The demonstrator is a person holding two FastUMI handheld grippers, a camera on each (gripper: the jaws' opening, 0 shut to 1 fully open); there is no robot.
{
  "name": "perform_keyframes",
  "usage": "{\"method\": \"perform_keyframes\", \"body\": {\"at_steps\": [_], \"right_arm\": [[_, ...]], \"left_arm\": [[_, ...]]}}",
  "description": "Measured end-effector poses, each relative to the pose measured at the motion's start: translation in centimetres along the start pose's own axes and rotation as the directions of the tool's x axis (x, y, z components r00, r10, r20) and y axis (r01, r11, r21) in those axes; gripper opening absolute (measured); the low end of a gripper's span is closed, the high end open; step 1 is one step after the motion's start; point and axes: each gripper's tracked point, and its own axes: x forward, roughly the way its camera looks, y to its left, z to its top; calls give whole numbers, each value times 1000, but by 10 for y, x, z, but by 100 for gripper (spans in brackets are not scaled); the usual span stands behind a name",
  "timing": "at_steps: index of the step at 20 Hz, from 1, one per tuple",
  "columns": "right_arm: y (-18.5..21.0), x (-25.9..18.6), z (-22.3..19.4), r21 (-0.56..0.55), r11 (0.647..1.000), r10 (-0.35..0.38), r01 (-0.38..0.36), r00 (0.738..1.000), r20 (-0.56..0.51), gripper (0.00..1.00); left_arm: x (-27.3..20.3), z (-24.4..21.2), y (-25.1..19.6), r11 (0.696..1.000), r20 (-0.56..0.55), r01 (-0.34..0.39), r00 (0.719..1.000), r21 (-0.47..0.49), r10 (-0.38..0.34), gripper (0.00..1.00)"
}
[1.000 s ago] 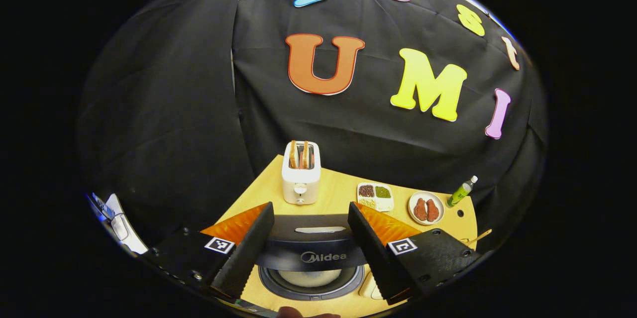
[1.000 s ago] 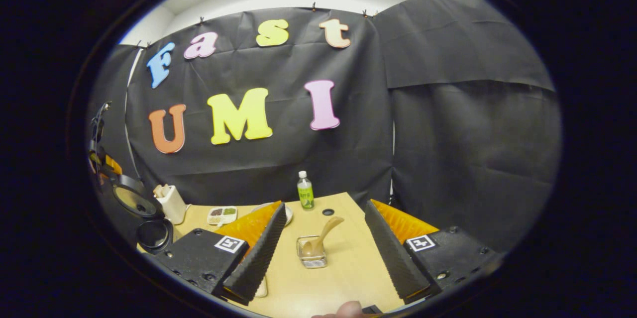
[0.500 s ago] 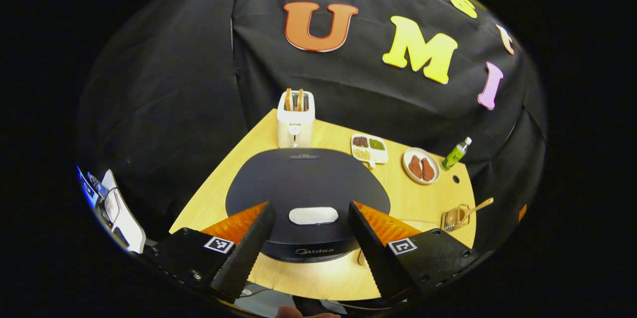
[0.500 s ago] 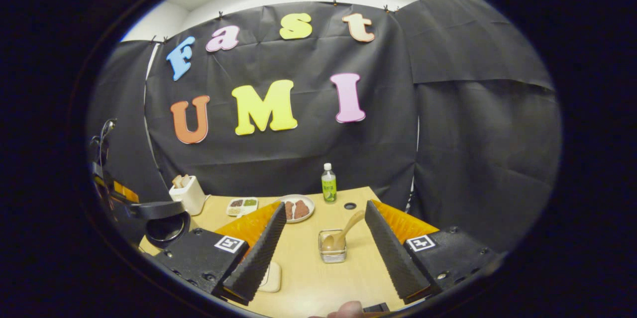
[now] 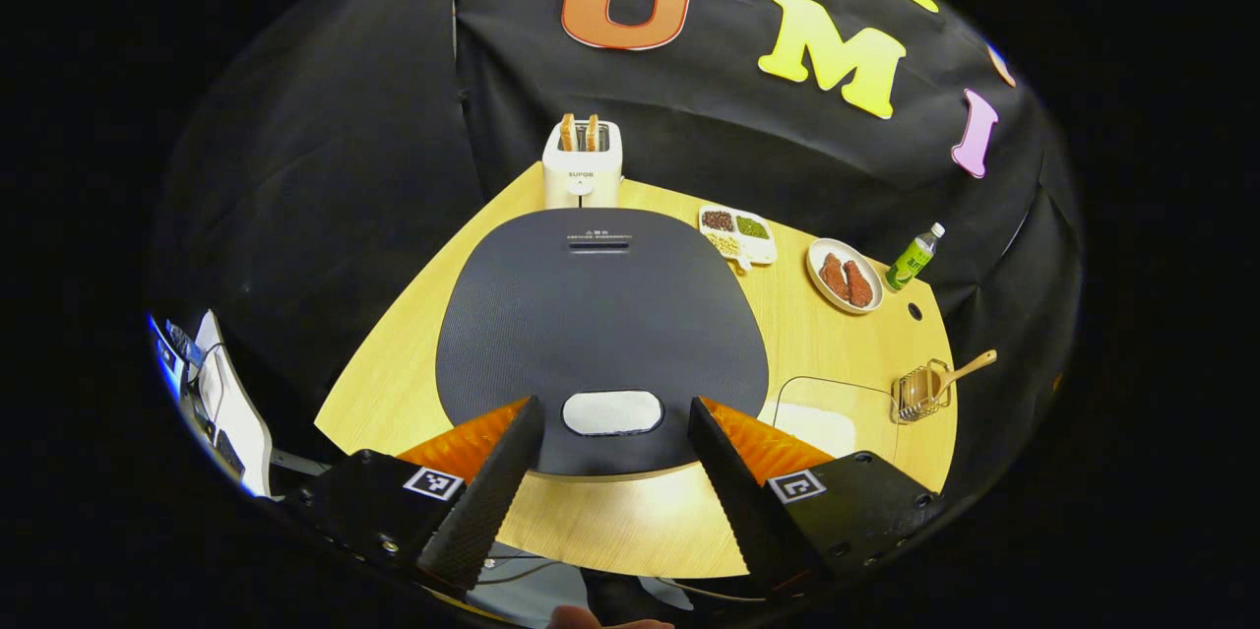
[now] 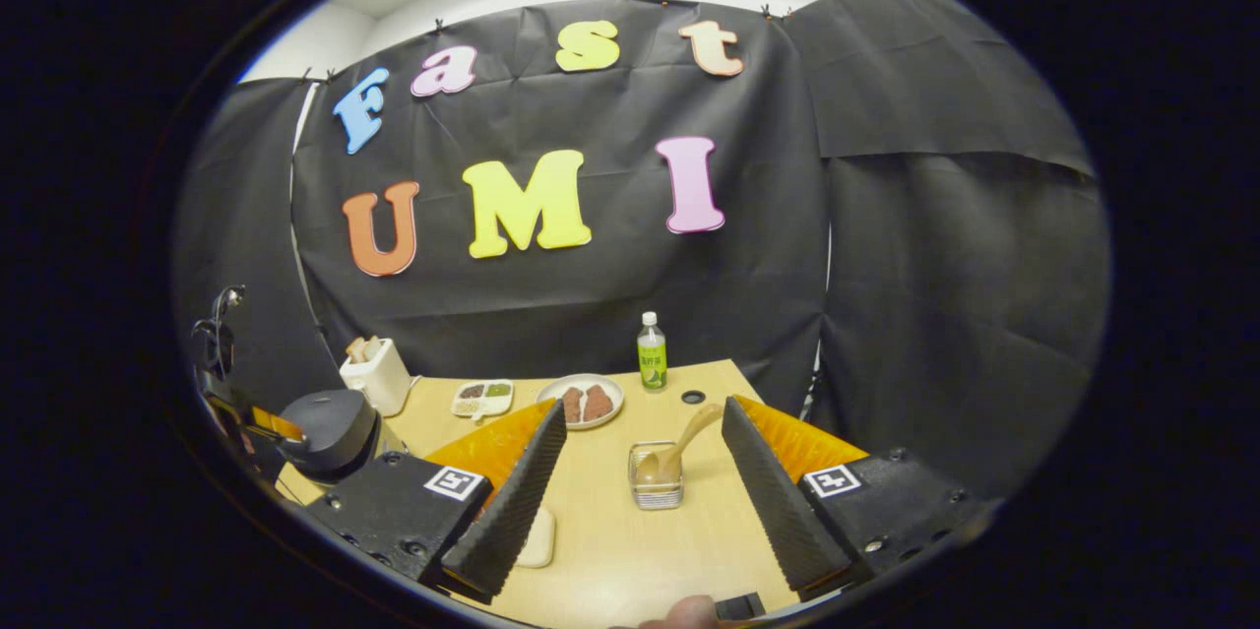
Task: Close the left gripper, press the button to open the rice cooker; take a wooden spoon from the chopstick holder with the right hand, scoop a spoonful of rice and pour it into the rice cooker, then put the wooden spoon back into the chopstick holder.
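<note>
**Lid shut, button unpressed**

The left gripper hangs fingers apart over the rice cooker; pressing that way could straddle the button. The right gripper, also apart, faces the wooden spoon in the chopstick holder at twelve o'clock. The left gripper view adds the rice container.

dark grey rice cooker, white toaster, green bottle
</note>
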Motion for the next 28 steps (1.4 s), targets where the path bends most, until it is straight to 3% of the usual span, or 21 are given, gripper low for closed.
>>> {"method": "perform_keyframes", "body": {"at_steps": [6,7,8,9,10,11,12,16,20,21,22,23,25,28], "right_arm": [[3,0,-8,19,1000,5,-4,1000,-21,94],[4,1,-8,20,1000,7,-6,1000,-21,100],[6,4,-9,20,1000,11,-10,1000,-20,94],[9,4,-9,17,1000,16,-15,1000,-19,94],[11,6,-9,14,1000,21,-20,1000,-19,100],[14,9,-9,12,1000,27,-27,999,-21,100],[19,10,-8,14,999,40,-40,999,-20,94],[30,24,-3,14,997,71,-71,997,-8,94],[40,43,8,6,992,126,-126,992,8,94],[41,48,11,-2,991,135,-135,991,13,100],[42,54,13,-10,990,144,-144,989,18,94],[42,59,16,-18,989,146,-146,989,21,100],[44,63,26,-70,988,145,-141,988,46,100],[65,50,40,-84,979,192,-185,978,81,100]], "left_arm": [[9,-12,1,998,-24,-30,999,47,31,100],[9,-12,1,997,-23,-34,999,64,36,97],[9,-11,2,996,-28,-41,999,76,43,98],[11,-9,2,995,-26,-41,999,88,44,98],[12,-13,3,996,-44,-39,998,81,42,98],[11,-17,4,997,-56,-40,997,70,44,98],[12,-16,3,997,-54,-40,998,62,44,99],[14,-10,3,997,-24,-56,998,46,57,99],[11,1,-10,1000,50,-6,999,-16,6,95],[9,9,-10,1000,81,-9,997,-27,11,95],[2,20,-12,999,116,-15,993,-33,19,95],[-5,27,-15,999,159,-12,987,-37,17,95],[-23,47,-30,1000,249,2,969,-25,5,94],[-59,85,-55,999,402,14,915,39,-28,95]]}}
